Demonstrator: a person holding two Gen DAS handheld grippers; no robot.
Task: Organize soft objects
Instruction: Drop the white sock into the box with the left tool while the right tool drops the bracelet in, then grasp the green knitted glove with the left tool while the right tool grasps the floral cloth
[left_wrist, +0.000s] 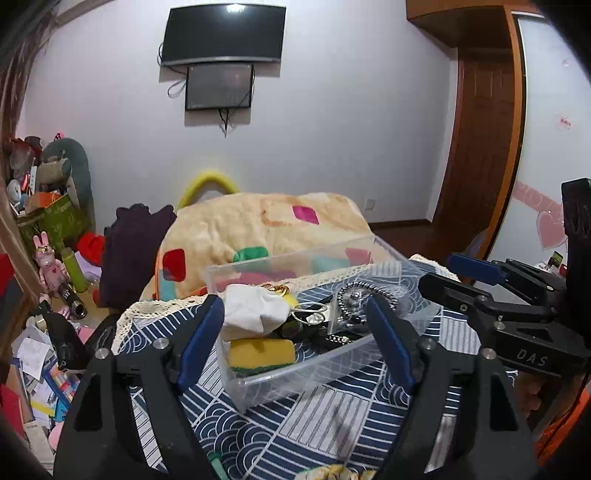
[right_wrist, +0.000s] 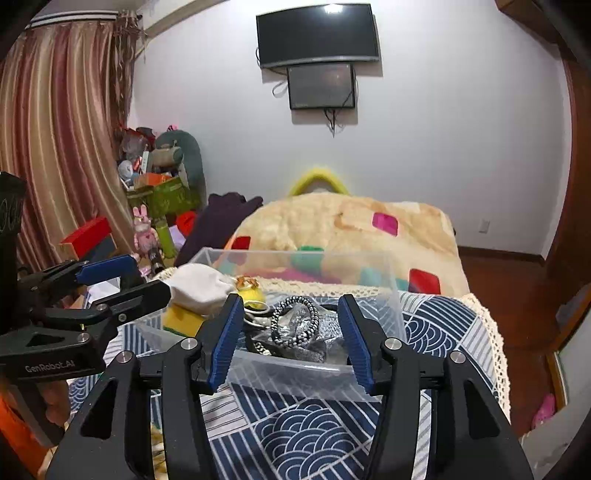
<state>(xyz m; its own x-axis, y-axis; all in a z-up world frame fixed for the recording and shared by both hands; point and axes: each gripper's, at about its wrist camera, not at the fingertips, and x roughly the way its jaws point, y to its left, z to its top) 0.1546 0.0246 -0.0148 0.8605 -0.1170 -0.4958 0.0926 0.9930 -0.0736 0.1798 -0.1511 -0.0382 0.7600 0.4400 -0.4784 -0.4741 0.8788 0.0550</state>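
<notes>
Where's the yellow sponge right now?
In the left wrist view, the yellow sponge lies in the clear bin's near-left corner, under the white cloth.

A bed carries a navy-and-white wave-patterned cloth with cream lace trim (left_wrist: 295, 424) (right_wrist: 436, 325). A clear rectangular plastic bin (left_wrist: 306, 380) (right_wrist: 295, 380) stands on that cloth, and a cream fleece blanket with coloured squares (left_wrist: 258, 225) (right_wrist: 351, 225) lies heaped toward the far edge.

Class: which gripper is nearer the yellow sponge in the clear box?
Left. The left gripper hovers open just before the yellow sponge; the right gripper, also open, faces the box's other end, by the beaded bracelet.
</notes>
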